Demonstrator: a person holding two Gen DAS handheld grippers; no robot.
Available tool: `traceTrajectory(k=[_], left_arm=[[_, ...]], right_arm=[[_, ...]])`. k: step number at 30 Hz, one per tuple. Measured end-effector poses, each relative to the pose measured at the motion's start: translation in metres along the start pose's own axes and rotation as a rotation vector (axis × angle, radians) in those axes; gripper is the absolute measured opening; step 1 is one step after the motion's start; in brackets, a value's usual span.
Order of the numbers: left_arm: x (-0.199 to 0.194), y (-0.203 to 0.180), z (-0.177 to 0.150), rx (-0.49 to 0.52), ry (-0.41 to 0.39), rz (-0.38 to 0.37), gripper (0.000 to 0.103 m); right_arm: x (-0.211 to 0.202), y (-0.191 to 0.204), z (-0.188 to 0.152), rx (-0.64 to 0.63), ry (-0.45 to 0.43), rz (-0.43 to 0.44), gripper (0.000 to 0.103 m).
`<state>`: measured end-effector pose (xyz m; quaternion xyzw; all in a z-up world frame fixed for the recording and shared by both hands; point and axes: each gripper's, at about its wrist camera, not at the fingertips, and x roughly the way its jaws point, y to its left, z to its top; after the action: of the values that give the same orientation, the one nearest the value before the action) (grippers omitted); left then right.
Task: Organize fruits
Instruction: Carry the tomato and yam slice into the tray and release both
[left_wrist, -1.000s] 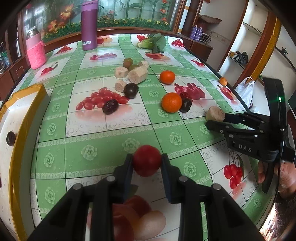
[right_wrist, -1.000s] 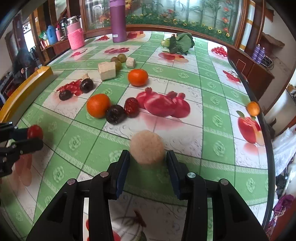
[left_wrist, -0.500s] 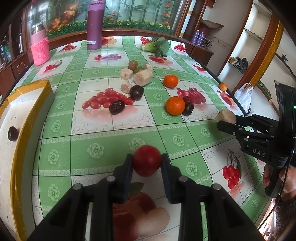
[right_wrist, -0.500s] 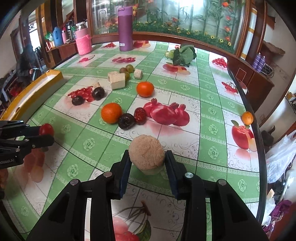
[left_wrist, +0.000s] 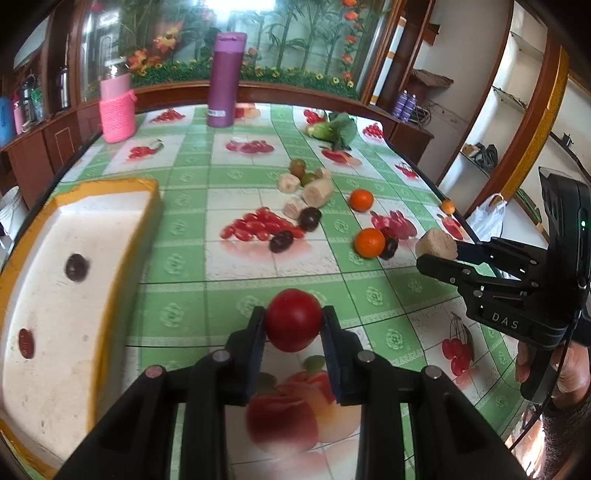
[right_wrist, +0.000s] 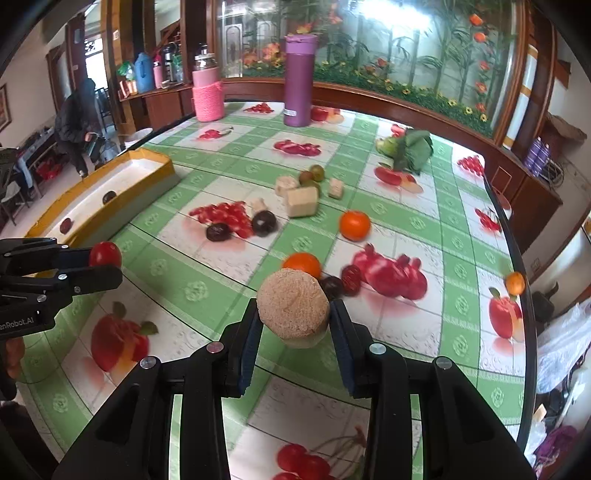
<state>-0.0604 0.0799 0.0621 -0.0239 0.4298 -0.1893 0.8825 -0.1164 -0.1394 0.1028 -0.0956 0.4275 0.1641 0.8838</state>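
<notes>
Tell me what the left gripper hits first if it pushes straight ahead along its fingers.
Likely bare tablecloth: the left gripper, shut on the tomato, points down at an open patch, short of the dark fruits. Depth is unclear.

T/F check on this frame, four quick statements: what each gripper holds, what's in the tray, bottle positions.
1. The left gripper is shut on a red tomato. True.
2. The right gripper is empty. False: it grips a tan sugarcane chunk.
3. The yellow-rimmed tray holds no fruit. False: two dark fruits lie inside it.
4. The purple bottle stands upright at the table's far end. True.
</notes>
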Motion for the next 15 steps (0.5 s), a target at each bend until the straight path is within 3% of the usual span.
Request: traceTrajectory(k=[15], left_arm=[[-0.028, 0.056, 0.002, -0.109, -0.072, 0.063, 0.032]], right_arm=[[0.020, 0.076, 0.048, -0.157, -0.005, 0.101, 0.036]])
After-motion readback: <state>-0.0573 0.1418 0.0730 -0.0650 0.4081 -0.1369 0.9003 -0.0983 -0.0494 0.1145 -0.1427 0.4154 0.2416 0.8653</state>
